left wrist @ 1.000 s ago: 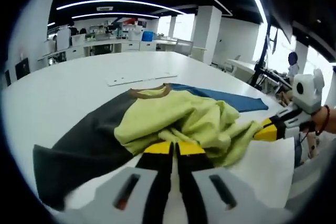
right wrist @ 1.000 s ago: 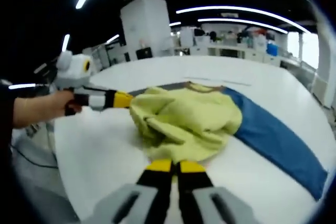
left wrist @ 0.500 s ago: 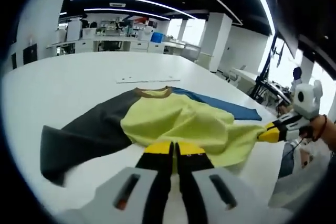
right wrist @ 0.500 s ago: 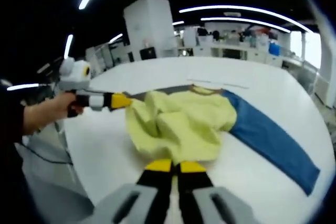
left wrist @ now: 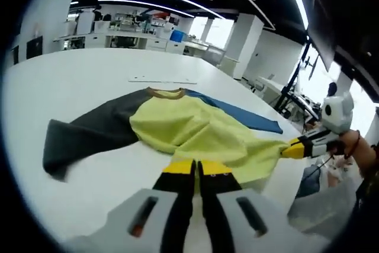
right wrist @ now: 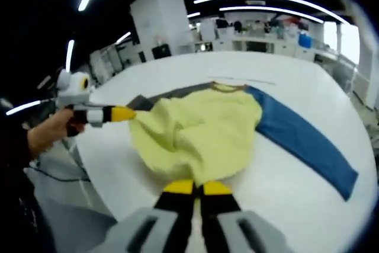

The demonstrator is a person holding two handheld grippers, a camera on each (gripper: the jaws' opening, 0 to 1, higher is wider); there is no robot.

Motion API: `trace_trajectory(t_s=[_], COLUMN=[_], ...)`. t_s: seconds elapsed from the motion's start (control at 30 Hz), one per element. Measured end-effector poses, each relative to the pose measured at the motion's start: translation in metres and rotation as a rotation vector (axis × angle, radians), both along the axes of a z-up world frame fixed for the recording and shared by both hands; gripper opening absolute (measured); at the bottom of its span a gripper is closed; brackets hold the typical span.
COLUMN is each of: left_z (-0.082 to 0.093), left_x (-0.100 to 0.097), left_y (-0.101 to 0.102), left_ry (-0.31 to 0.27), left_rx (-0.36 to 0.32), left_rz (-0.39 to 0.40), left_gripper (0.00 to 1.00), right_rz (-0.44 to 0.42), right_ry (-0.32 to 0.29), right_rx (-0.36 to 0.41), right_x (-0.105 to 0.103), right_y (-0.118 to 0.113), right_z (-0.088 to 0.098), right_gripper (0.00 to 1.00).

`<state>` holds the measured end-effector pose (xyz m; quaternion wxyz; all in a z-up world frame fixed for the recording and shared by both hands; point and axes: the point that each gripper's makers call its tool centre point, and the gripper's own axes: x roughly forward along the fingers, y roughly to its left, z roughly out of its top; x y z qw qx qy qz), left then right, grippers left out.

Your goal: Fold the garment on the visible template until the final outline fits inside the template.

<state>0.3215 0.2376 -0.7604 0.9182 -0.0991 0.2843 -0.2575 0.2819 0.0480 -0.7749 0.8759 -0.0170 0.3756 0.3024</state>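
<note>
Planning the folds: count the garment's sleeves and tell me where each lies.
2. The dark grey sleeve lies flat on the white table, spread away from the yellow body. The blue sleeve stretches out flat on the opposite side.

No readable text, labels, brands, numbers or signs. Garment (left wrist: 195, 131) plain colour blocks, unprinted. Table (left wrist: 71, 81) unmarked. Distant shelves, room fittings too blurred, too small to make out lettering.

In the left gripper view the garment (left wrist: 189, 128) lies on the table (left wrist: 71, 87), one sleeve toward 9 o'clock, the other toward 2
</note>
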Motion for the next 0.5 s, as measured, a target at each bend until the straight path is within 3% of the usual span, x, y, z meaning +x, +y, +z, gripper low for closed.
trace_trajectory(t_s=[0.33,0.5], left_z=[-0.019,-0.029], left_x=[-0.032,-0.042], left_y=[-0.031,-0.046], left_ry=[0.080,0.138], left_rx=[0.021,-0.002], left_rz=[-0.072,-0.076], left_gripper=[0.00,0.00], right_rz=[-0.039,-0.053], right_ry=[0.039,0.059], right_rx=[-0.071,-0.116], right_x=[-0.006,-0.006], right_y=[-0.029,-0.046], right_z=[-0.012,-0.023], right_gripper=[0.00,0.00])
